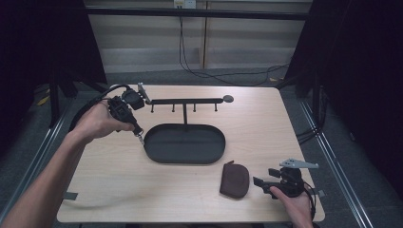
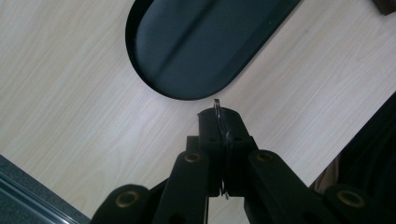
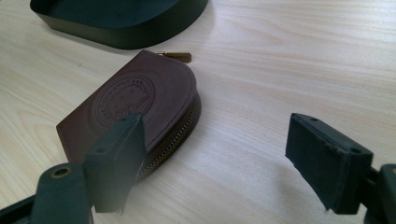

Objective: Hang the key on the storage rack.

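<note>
A pale wood-grain rectangular table (image 1: 266,123) is standing on grey carpet floor (image 1: 157,77); black cables (image 1: 199,71) are trailing below a beige panelled wall (image 1: 237,42), dark curtains (image 1: 361,71) flanking.

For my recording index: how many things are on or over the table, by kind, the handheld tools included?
Black oval tray with hook rack: 1
Brown zip pouch: 1
Metal key ring, clamped in the left tongs: 1
Handheld tongs, left plus right tongs: 2
Total: 5
</note>
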A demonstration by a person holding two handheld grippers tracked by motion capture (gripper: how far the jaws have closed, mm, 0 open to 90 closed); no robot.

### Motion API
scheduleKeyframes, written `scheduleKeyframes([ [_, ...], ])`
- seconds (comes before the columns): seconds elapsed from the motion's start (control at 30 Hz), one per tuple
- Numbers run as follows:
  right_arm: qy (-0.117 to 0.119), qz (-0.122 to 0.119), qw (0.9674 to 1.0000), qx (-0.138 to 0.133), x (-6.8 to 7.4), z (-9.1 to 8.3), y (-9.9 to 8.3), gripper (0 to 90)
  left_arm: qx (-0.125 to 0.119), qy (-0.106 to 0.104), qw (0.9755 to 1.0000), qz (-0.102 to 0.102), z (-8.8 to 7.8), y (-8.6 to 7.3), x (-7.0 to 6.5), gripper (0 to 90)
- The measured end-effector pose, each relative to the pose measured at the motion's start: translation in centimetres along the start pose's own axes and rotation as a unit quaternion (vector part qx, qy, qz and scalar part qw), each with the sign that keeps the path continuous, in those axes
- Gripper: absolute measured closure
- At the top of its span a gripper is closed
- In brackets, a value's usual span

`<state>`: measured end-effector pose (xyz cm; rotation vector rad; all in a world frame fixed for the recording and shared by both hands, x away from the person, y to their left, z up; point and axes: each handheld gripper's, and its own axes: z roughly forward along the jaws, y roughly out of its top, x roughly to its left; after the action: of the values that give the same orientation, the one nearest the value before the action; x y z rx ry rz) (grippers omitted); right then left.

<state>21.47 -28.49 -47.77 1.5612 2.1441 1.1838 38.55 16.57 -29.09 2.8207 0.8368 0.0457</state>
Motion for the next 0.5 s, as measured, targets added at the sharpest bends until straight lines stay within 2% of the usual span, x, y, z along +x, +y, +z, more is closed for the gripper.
scheduleKeyframes([
  [0.2,0.002,-0.001,1.0,0.002,0.0,0.0,0.0,19.8,0.003,-0.003,1.0,0.005,-0.7,0.9,0.2,89.1],
  [0.5,0.004,0.001,1.0,0.002,0.0,0.0,0.0,19.6,0.008,-0.004,1.0,0.001,-0.8,2.5,1.0,89.1],
])
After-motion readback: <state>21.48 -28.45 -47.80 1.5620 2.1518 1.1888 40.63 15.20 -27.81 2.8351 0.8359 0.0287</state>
